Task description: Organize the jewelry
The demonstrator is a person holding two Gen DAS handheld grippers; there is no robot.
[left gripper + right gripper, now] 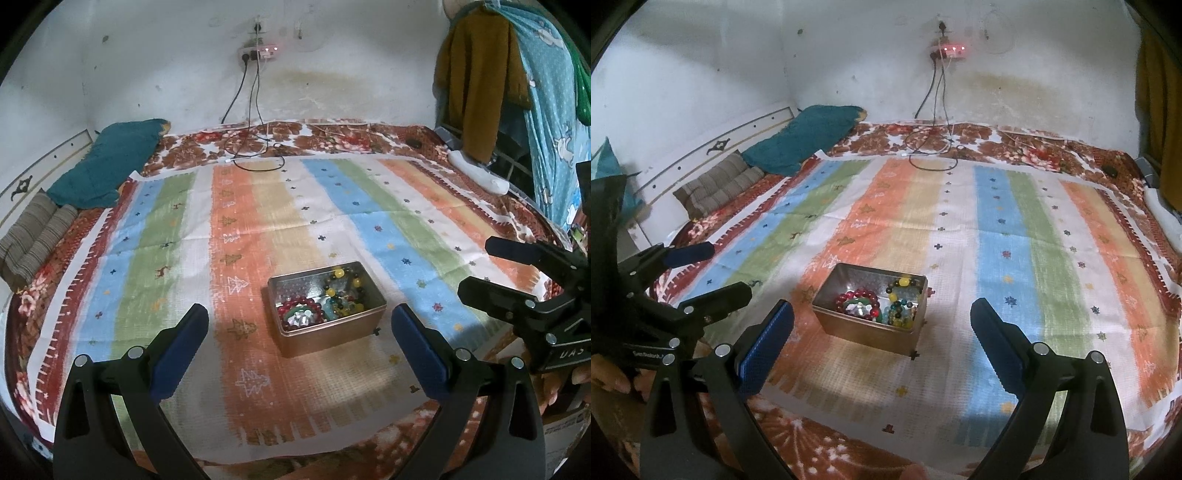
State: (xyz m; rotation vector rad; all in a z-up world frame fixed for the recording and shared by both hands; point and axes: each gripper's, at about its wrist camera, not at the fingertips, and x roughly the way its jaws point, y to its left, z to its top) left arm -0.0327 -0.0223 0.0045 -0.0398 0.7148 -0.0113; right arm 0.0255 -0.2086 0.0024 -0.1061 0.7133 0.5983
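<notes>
An open metal tin (354, 325) (849, 328) sits on the striped cloth on the bed. It holds beaded jewelry: a red bead bracelet (299, 308) (855, 297) and yellow, green and dark beads (343, 291) (899, 302). My left gripper (299, 325) is open and empty, just short of the tin, jaws wide to either side. My right gripper (882, 321) is open and empty, also near the tin. The right gripper shows at the right of the left wrist view (476, 266); the left gripper shows at the left of the right wrist view (727, 269).
A striped cloth (258, 229) (997, 240) covers a floral bedspread (332, 136). A teal pillow (110, 162) (805, 136) and striped cushion (33, 236) lie at the left. Charger cables (251, 147) (931, 147) lie at the back. Clothes (498, 81) hang at the right.
</notes>
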